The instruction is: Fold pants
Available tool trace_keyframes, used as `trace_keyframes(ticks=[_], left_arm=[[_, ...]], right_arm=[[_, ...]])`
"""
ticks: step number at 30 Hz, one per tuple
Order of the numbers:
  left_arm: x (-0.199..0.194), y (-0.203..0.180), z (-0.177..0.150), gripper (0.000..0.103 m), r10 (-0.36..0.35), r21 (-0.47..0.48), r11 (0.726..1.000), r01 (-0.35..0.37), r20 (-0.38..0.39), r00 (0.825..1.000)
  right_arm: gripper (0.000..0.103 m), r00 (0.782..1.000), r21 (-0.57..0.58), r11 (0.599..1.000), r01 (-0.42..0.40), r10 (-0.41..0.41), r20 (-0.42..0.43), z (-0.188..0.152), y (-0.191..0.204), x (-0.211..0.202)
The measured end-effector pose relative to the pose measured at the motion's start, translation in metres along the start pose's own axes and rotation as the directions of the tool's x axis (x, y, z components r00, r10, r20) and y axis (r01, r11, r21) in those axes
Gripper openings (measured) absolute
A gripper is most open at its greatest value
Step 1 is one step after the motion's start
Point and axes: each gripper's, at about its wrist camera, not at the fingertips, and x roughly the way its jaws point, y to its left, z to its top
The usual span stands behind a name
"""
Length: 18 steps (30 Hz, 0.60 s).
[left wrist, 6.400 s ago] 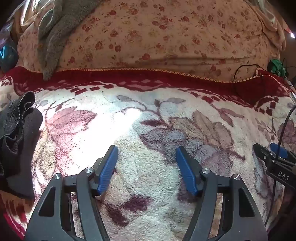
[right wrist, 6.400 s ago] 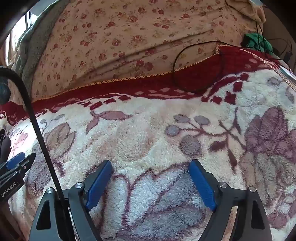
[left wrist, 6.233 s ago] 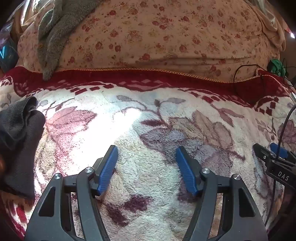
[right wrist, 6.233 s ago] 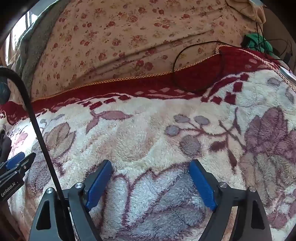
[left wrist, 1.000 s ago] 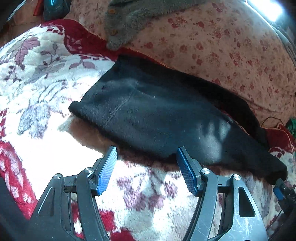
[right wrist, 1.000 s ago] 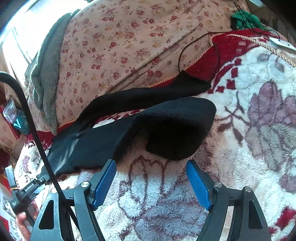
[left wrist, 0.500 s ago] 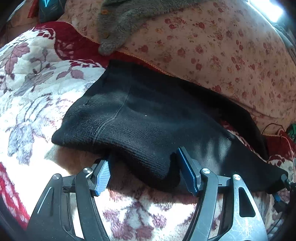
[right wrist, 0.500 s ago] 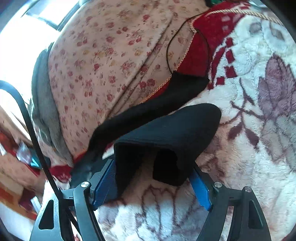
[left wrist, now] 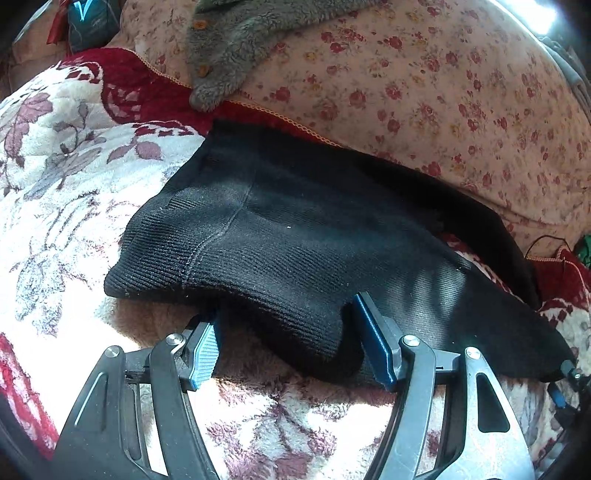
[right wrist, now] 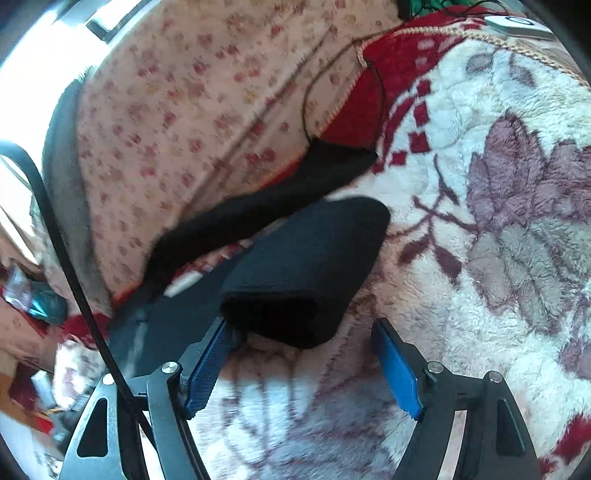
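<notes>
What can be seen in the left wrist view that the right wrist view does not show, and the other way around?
Only the left wrist view shows the wide ribbed end of the black pants with its seam, and the buttons on the grey fleece garment. Only the right wrist view shows the two leg ends, the nearer leg end gaping open, and a white device at the top edge. Both show the pants on the floral blanket, the flowered cushion, and an open gripper at the near edge of the pants: left gripper, right gripper.
</notes>
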Motion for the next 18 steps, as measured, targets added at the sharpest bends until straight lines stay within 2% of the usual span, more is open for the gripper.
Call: trace_keyframes(ticks=[2, 5, 7, 10, 12, 13, 14, 15, 17, 18], left_arm=[[0.0, 0.0, 0.0, 0.066, -0.001, 0.001, 1.0, 0.001, -0.002, 1.0], [0.0, -0.001, 0.0, 0.066, 0.005, -0.004, 1.0, -0.005, 0.004, 1.0], [0.0, -0.002, -0.001, 0.066, 0.015, -0.003, 1.0, -0.015, 0.007, 1.0], [0.002, -0.004, 0.001, 0.066, 0.022, -0.001, 1.0, -0.022, 0.002, 1.0], [0.003, -0.003, 0.004, 0.066, -0.002, -0.005, 1.0, 0.002, -0.004, 1.0], [0.003, -0.002, 0.005, 0.058, -0.019, -0.007, 1.0, 0.019, 0.0, 1.0], [0.003, -0.001, 0.008, 0.037, -0.03, -0.002, 1.0, 0.03, 0.003, 1.0], [0.005, 0.0, 0.011, 0.028, -0.038, 0.009, 0.999, 0.038, -0.004, 0.999], [0.007, 0.003, 0.019, 0.014, -0.077, 0.003, 0.997, 0.077, -0.02, 0.997], [0.006, 0.005, 0.023, 0.014, -0.095, -0.001, 0.996, 0.095, -0.019, 0.995]], right_arm=[[0.077, 1.0, -0.011, 1.0, 0.001, -0.001, 0.028, 0.0, -0.003, -0.013], [0.076, 0.996, -0.065, 0.994, 0.085, -0.086, -0.011, 0.0, -0.004, -0.011], [0.068, 0.995, -0.075, 0.993, 0.091, -0.093, -0.025, 0.001, -0.006, -0.004], [0.051, 0.994, -0.122, 0.987, 0.106, -0.109, -0.011, 0.002, -0.003, 0.013], [0.028, 0.998, -0.154, 0.986, 0.061, -0.063, -0.013, 0.005, 0.001, 0.024], [0.025, 0.999, -0.192, 0.98, 0.04, -0.043, -0.011, 0.006, 0.005, 0.029], [0.017, 0.998, -0.233, 0.97, 0.067, -0.069, 0.001, 0.006, 0.008, 0.031], [0.012, 0.994, -0.276, 0.955, 0.107, -0.106, 0.019, 0.007, 0.011, 0.033], [0.01, 0.987, -0.308, 0.938, 0.16, -0.15, 0.057, 0.016, 0.008, 0.027], [0.009, 0.981, -0.305, 0.932, 0.194, -0.176, 0.087, 0.025, 0.005, 0.02]])
